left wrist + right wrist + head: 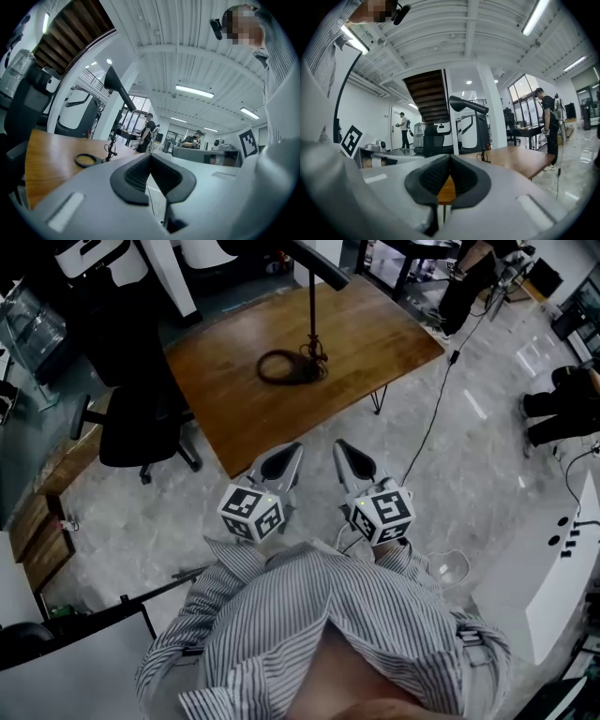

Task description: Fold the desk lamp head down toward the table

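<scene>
- The wooden table (pixel 375 343) was seen ahead of the person, with its near corner just beyond the tips of both grippers.
- A black office chair (pixel 141 418) was placed at the table's left edge.
- The desk lamp (pixel 312 310) was stood toward the far side of the table. Its ring-shaped base (pixel 284 381) was laid flat on the wood, its thin pole was kept upright, and its long head (pixel 317 263) was raised high, not folded down.
- The left gripper (pixel 292 450) was held level, short of the table and well apart from the lamp. Its jaws were pressed together with nothing between them.
- The right gripper (pixel 341 446) was held just beside the left one, also clear of the lamp. Its jaws were closed tip to tip and empty.
</scene>
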`<state>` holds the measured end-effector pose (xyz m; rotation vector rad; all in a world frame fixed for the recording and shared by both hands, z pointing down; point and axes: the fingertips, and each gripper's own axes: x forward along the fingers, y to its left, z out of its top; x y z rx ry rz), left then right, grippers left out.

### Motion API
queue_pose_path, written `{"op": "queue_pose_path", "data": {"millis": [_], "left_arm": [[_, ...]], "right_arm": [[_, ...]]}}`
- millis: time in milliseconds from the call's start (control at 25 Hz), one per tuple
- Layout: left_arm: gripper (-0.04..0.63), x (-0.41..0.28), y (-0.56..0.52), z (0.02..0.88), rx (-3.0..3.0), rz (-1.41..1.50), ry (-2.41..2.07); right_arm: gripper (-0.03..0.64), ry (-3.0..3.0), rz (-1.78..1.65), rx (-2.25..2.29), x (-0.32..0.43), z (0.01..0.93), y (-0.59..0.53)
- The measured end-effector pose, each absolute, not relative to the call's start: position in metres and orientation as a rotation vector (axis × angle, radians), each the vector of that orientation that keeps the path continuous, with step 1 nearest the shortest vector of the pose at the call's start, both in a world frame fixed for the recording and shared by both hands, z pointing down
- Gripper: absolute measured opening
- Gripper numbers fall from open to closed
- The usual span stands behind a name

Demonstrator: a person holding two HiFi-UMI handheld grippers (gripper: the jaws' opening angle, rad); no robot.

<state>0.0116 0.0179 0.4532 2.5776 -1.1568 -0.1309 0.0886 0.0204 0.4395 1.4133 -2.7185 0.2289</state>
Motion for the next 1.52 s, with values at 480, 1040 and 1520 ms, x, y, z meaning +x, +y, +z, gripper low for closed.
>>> {"op": "queue_pose_path", "data": {"millis": [480, 1040, 1520], "left_arm": [[0.005, -0.014, -0.139, 0.428, 2.653, -0.177, -1.077], [0.005, -0.023, -0.241, 0.421, 2.68, -0.172, -1.039], [0.041, -0.029, -0.279, 0.405, 2.677, -0.16, -1.191]], "right_arm": [[0.003, -2.682, 0.157, 1.527, 0.064, 0.415, -0.139], [0.023, -2.57, 0.111, 1.618, 0.066, 0.412, -0.26], [0.081, -2.559, 0.07, 1.474, 0.06, 0.412, -0.307]]}}
